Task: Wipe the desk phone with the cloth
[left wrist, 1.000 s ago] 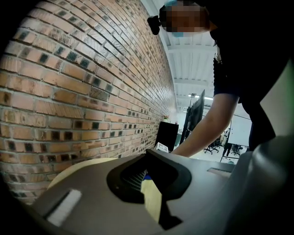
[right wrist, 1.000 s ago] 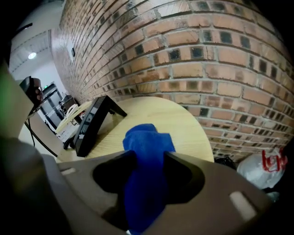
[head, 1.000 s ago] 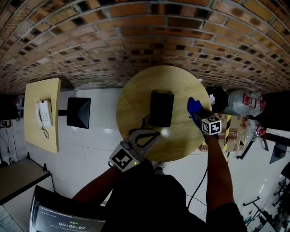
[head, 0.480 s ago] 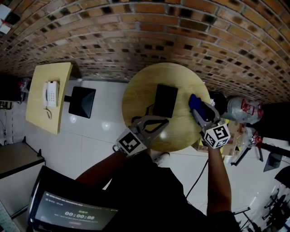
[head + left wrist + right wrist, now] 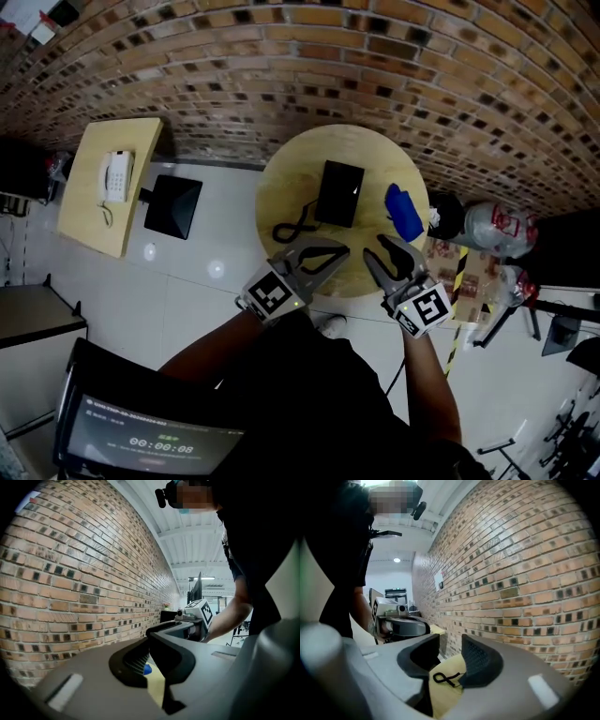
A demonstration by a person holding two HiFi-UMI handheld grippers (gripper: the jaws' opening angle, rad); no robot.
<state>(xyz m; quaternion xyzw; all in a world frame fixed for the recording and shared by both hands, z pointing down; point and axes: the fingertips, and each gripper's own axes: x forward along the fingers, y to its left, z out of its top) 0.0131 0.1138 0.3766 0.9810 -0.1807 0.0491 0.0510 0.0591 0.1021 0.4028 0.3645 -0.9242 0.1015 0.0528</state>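
A black desk phone (image 5: 339, 194) lies on the round wooden table (image 5: 281, 192), its black cord (image 5: 291, 230) (image 5: 446, 678) curled to its left. The blue cloth (image 5: 405, 212) (image 5: 147, 669) lies on the table at the phone's right, touched by neither gripper. My right gripper (image 5: 377, 248) (image 5: 450, 660) hangs over the table's near edge, short of the cloth. Its jaws have just been closing and nothing is between them. My left gripper (image 5: 330, 257) (image 5: 149, 660) is beside it, open and empty, pointing at the cord.
A white phone (image 5: 116, 176) sits on a yellow rectangular table (image 5: 89, 220) at the far left, with a black square object (image 5: 173, 206) on the floor beside it. A brick wall (image 5: 375, 66) runs behind. Clutter and a clear bag (image 5: 497, 225) lie right of the round table.
My right gripper has pulled back from the blue cloth to the table's near edge, leaving the cloth lying on the table. My left gripper has shifted slightly toward the table.
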